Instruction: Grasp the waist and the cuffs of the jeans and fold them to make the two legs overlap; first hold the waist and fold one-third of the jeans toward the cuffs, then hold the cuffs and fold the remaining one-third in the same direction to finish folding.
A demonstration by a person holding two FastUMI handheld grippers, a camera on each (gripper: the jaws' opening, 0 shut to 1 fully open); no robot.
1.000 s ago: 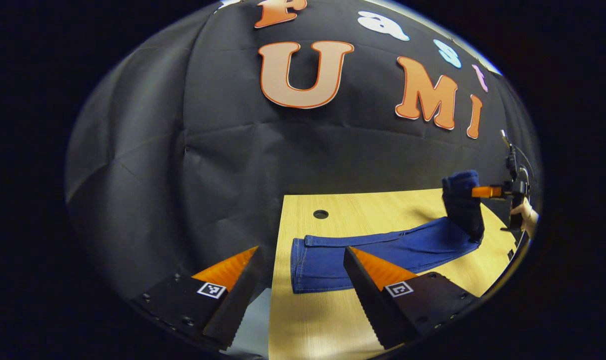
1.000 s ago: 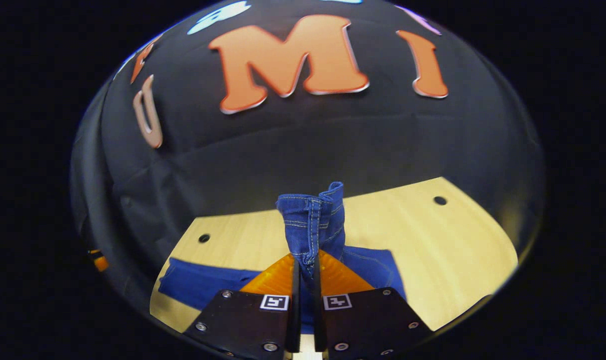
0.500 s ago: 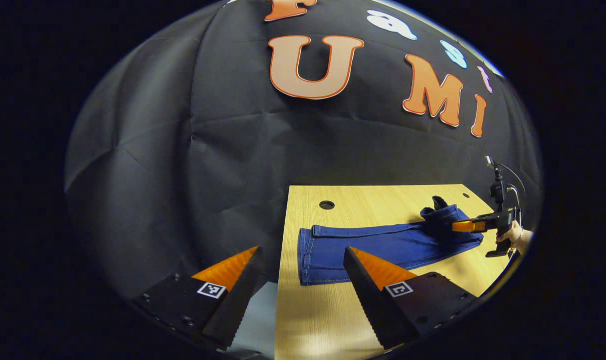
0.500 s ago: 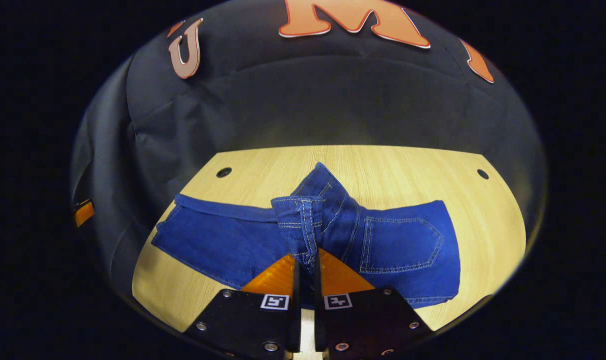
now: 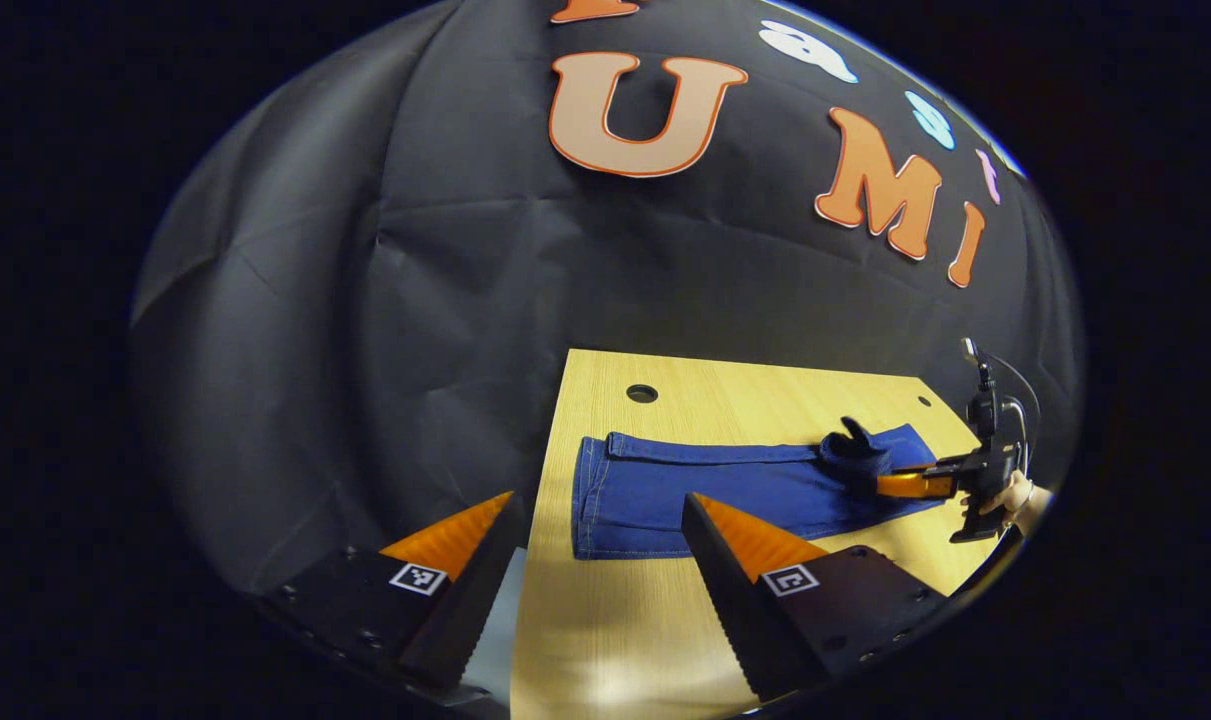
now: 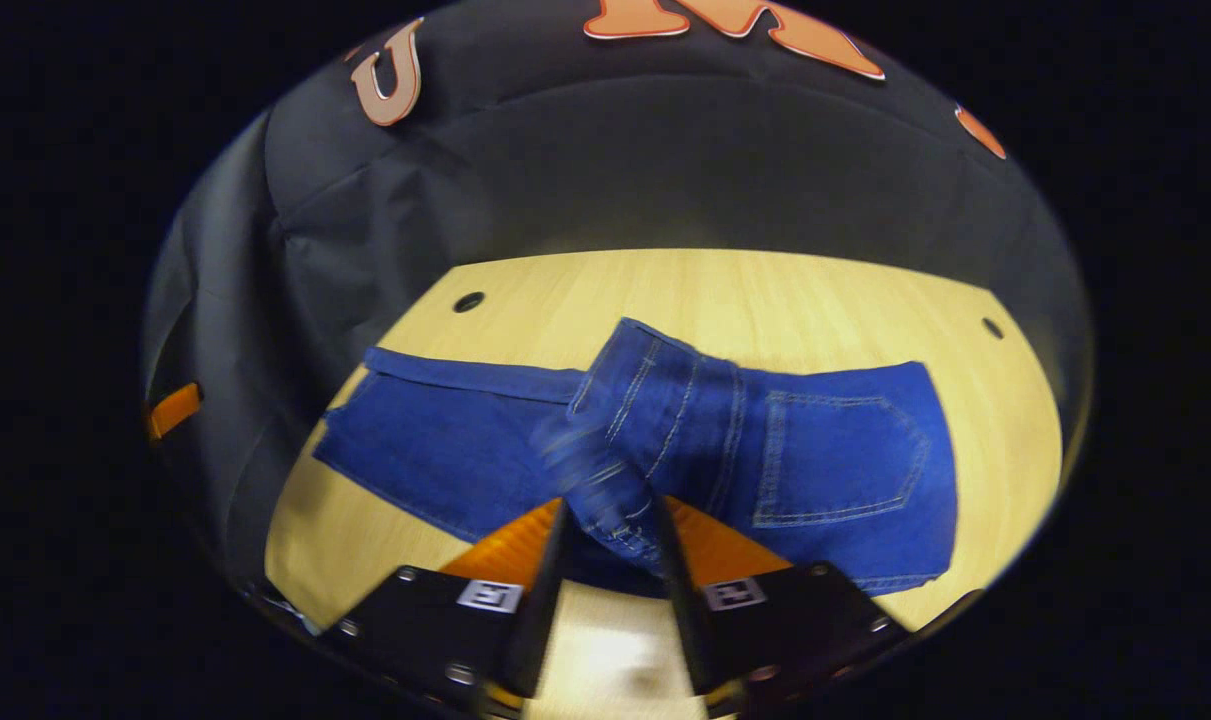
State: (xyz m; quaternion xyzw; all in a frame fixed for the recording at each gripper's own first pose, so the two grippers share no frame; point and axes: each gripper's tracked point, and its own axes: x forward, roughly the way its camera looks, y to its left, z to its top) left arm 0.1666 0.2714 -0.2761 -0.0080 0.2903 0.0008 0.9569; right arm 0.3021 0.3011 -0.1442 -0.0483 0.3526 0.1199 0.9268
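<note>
Light wooden table top [image 5: 605, 620] with straight grain, 2 small round holes [image 6: 468, 301] near far corners. Behind it creased black cloth wall [image 5: 295, 330]. Bright glare on near table edge.

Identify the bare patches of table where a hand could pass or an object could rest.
Free: the strip of table between the jeans and the back wall, and the near strip beside the left gripper. Crowded: the waist end, where the right gripper stands.
</note>
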